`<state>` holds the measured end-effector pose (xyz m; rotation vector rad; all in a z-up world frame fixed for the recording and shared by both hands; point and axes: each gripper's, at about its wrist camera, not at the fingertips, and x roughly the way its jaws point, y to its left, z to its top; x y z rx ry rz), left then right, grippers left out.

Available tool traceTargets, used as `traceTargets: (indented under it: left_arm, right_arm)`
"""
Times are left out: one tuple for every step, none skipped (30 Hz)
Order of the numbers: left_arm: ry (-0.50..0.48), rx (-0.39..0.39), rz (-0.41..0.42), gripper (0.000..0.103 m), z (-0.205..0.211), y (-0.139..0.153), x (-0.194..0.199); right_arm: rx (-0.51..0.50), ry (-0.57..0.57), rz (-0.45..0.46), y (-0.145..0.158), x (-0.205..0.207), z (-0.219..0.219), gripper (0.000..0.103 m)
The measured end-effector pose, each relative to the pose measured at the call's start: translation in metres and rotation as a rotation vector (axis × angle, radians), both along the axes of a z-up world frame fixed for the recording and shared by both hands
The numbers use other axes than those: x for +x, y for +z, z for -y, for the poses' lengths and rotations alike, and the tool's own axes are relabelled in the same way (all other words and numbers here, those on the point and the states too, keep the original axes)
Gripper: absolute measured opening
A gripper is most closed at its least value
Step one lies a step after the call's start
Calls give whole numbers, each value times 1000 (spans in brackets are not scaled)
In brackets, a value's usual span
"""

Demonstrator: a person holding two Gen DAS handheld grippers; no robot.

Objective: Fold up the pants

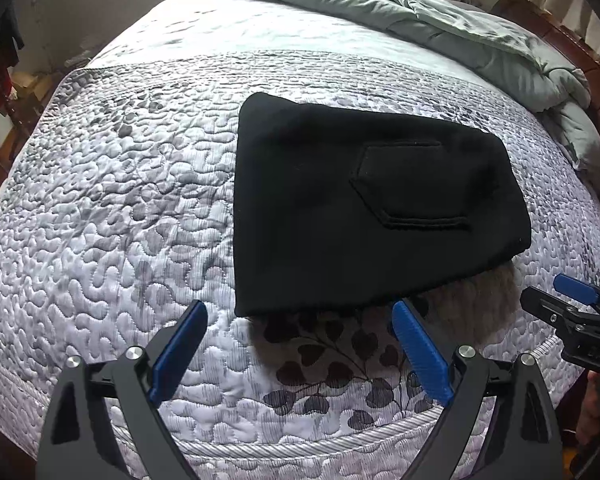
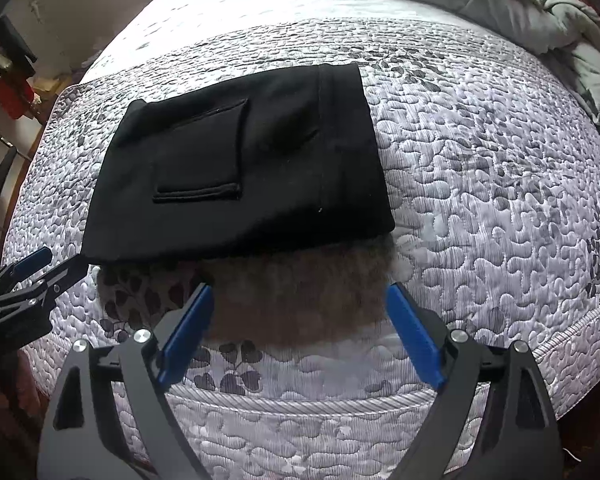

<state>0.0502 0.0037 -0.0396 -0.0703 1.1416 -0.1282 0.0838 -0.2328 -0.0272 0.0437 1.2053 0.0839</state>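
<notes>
Pants (image 1: 364, 208): folded compact, flat on bed (image 1: 120, 200). Left tool (image 1: 300, 320) and right tool (image 2: 300, 300) open, empty, near edge. Fold judged complete; next, withdraw or smooth.

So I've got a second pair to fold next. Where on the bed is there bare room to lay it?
The quilt is bare to the left of the folded black pants, out to the bed's edge, and on their right side in the right wrist view. The far right corner is taken by the bunched green comforter.
</notes>
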Motion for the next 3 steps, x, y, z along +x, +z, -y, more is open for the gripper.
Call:
traceTargets:
  left_arm:
    - [-1,-2,0,94,0,0,-1]
    - [-3,-2,1,94,0,1,-1]
    - [-4,-2,3,94,1,1,-1]
  right_arm:
    - [-1,0,0,0,0,0,88]
    - [-2,0,0,0,-1,-1,88]
    - [-1,2,0,0,-1,-1,88]
